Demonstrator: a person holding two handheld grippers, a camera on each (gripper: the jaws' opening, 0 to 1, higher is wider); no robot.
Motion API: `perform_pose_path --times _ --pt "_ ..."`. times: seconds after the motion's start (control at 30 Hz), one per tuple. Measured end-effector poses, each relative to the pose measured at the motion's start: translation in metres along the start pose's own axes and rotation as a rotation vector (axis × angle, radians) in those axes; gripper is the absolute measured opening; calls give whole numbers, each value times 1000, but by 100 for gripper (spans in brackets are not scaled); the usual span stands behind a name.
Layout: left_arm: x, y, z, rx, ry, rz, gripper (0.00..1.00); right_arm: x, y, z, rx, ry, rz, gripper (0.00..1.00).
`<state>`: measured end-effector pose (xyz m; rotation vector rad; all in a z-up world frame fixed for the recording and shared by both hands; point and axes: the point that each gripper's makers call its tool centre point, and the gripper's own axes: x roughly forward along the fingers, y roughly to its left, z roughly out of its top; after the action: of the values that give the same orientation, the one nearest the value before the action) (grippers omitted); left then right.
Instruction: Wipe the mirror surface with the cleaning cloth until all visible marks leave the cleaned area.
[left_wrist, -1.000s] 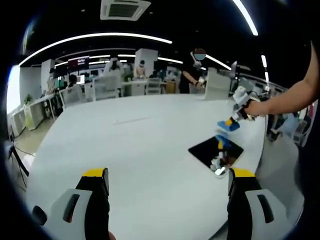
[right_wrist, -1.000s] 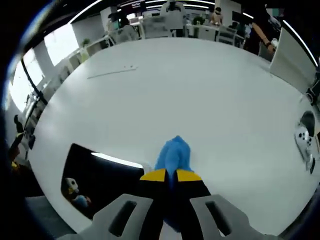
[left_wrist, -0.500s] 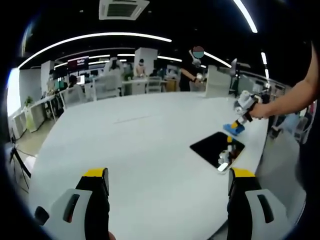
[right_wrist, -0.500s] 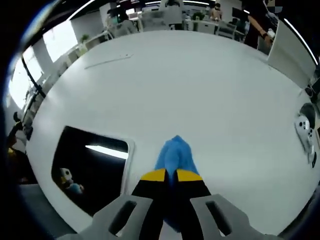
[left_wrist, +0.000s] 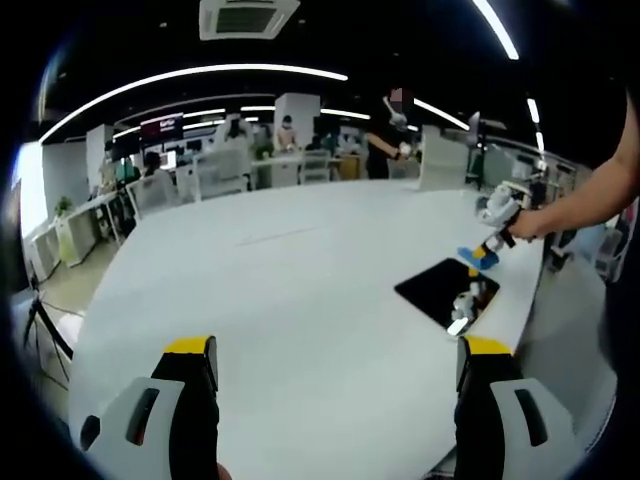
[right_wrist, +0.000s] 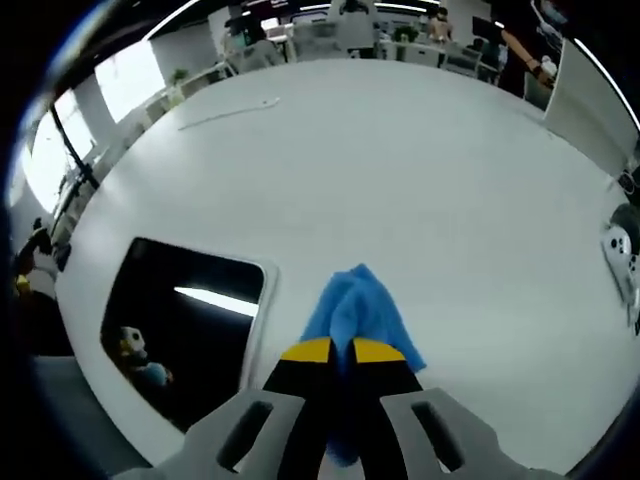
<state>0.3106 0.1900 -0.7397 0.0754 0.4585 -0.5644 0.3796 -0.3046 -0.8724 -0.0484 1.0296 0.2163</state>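
Gripping the blue cloth (right_wrist: 355, 310), right claw (right_wrist: 333, 349) holds it on the white table (right_wrist: 420, 180) just beside the dark mirror (right_wrist: 175, 330). Left claw (left_wrist: 335, 345) hovers, jaws wide apart.

Soft blue cloth (right_wrist: 356, 312), glossy dark mirror (right_wrist: 178, 335), smooth matt table (right_wrist: 430, 190)

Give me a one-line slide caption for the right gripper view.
Right gripper shut on the blue cloth, beside the mirror on the white table.
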Motion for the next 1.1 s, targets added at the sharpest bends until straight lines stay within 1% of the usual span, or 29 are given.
perform_pose_path --times 0.03,0.07,0.1,0.13,0.17,0.2,0.23,0.27,0.3,0.33,0.37,0.4,0.43,0.47,0.57,0.6,0.67,0.7,0.73,0.77,0.8,0.87,0.97,1.03,1.1 --pt "0 1 1 2 0 1 99 -2 2 1 -34 -7 23 4" --pt "1 1 1 3 1 -1 99 -5 3 1 -85 -11 42 9" --pt "2 2 2 10 2 -7 99 -8 5 3 -28 -27 38 21" --pt "2 2 2 16 2 -7 99 -11 10 9 -14 -67 62 30" --pt "2 4 4 12 0 -5 99 -20 14 18 -47 -131 84 41" --pt "2 5 5 7 -4 -5 99 -25 12 22 -64 -160 69 45" --pt "2 6 5 7 -5 -6 99 -31 8 26 -98 -188 48 47" --pt "2 6 5 9 -4 -6 99 -36 7 29 -111 -206 47 49" --pt "2 6 5 9 -4 -7 99 -43 7 30 -115 -225 53 50" --pt "1 5 6 10 -5 -10 99 -54 8 29 -99 -234 68 49" --pt "0 5 7 15 -8 -11 99 -57 8 29 -94 -236 73 49" --pt "-1 6 9 18 -15 -11 99 -65 4 29 -95 -255 81 50" --pt "-1 6 9 17 -17 -11 99 -68 2 28 -101 -259 78 52" --pt "-2 7 10 16 -21 -8 99 -75 -3 27 -121 -273 64 57" --pt "-5 9 7 9 -25 -2 99 -95 -10 26 -167 -296 55 74" --pt "-6 9 6 7 -25 -1 99 -101 -13 26 -191 -300 48 78" --pt "-7 9 5 7 -24 1 99 -118 -24 29 -247 -319 11 86" --pt "-8 9 5 8 -23 3 99 -128 -29 32 -272 -346 -7 88" --pt "-9 9 5 8 -25 6 99 -133 -31 33 -266 -362 -12 92" --pt "-11 9 6 6 -29 10 99 -139 -33 31 -254 -377 -14 98" --pt "-12 9 7 0 -35 14 99 -141 -33 28 -247 -381 -8 100" --pt "-14 8 7 -3 -36 21 99 -138 -29 18 -249 -381 8 100" --pt "-16 10 6 -3 -29 37 99 -133 -23 8 -295 -397 15 100" --pt "-16 11 7 -13 -35 51 100 -131 -19 6 -288 -417 43 100" --pt "-16 6 7 -13 -30 52 100 -126 -10 3 -247 -421 111 100"
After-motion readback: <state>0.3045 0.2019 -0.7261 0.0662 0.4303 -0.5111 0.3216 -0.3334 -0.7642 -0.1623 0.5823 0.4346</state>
